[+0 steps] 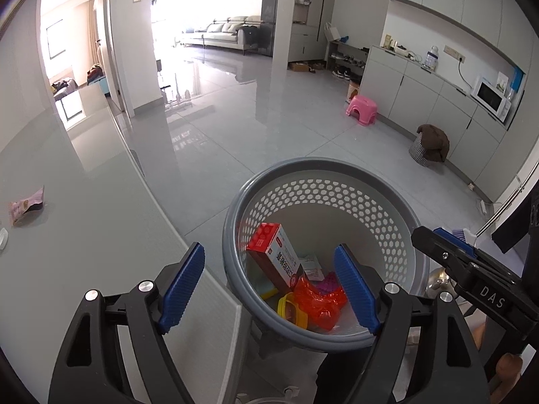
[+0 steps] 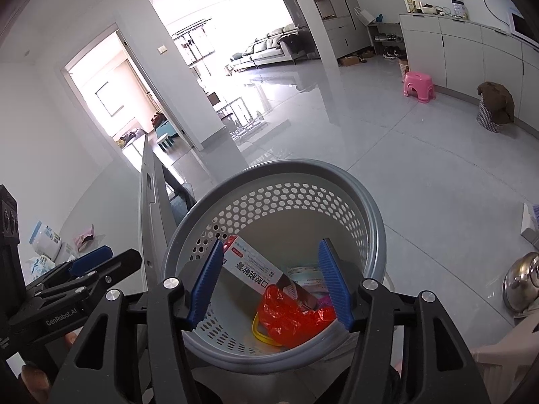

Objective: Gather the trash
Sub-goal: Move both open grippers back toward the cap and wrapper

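Observation:
A grey perforated waste basket (image 1: 323,175) (image 2: 370,208) stands on the floor beside the grey table (image 1: 84,252). In it lie a red and white box (image 1: 276,256) (image 2: 256,266), a crumpled red plastic bag (image 1: 320,299) (image 2: 289,316), a yellow ring (image 1: 293,309) and some papers. My left gripper (image 1: 269,252) (image 2: 101,256) hangs open over the table edge and the basket's near rim, with nothing between its blue pads. My right gripper (image 2: 271,249) (image 1: 438,235) is open above the basket's mouth, its pads apart from the box below. A pink wrapper (image 1: 27,207) (image 2: 84,235) lies on the table.
A pack of tissues (image 2: 43,239) sits on the table near the wrapper. On the tiled floor are a pink stool (image 1: 360,109), a checked bin draped with brown cloth (image 1: 431,146) and a steel kettle (image 2: 522,282). Cabinets (image 1: 421,94) line the right wall.

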